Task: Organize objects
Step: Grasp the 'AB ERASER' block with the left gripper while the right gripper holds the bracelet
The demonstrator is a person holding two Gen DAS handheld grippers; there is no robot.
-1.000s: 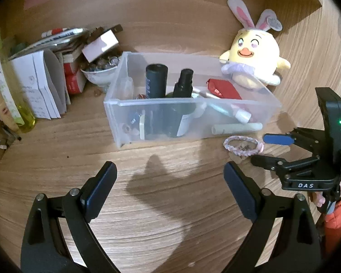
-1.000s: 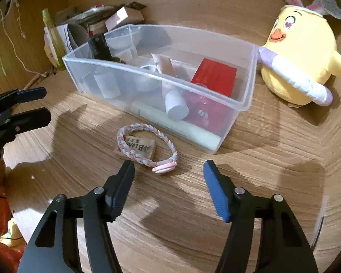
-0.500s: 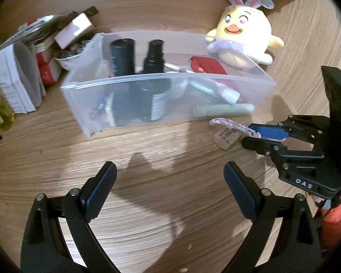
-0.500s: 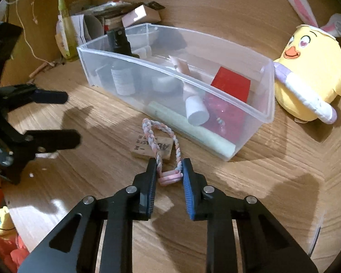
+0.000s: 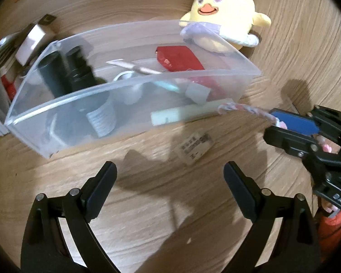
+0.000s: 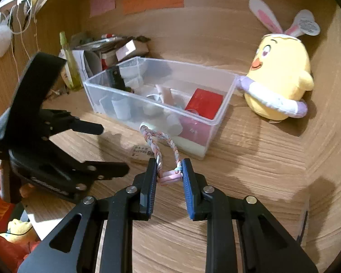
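A pink and white braided bracelet point(image 6: 158, 146) with a brown paper tag point(image 6: 141, 153) hangs from my right gripper point(image 6: 169, 175), which is shut on its pink end and holds it above the wooden desk. A clear plastic bin point(image 6: 218, 119) with bottles, tubes and a red case stands just behind it. In the left wrist view the bracelet point(image 5: 245, 109) stretches from the right gripper point(image 5: 284, 128) toward the bin point(image 5: 63, 103), with the tag point(image 5: 194, 148) dangling. My left gripper point(image 5: 170, 190) is open and empty, low over the desk in front of the bin.
A yellow plush chick with rabbit ears point(image 6: 282, 75) sits right of the bin against the back wall. Papers, boxes and a green bottle point(image 6: 68, 61) crowd the back left corner. Sticky notes point(image 6: 152, 0) hang on the wall.
My right gripper closed on the bracelet and lifted it off the desk, tag dangling. The left gripper moved closer to the bin and stayed open.
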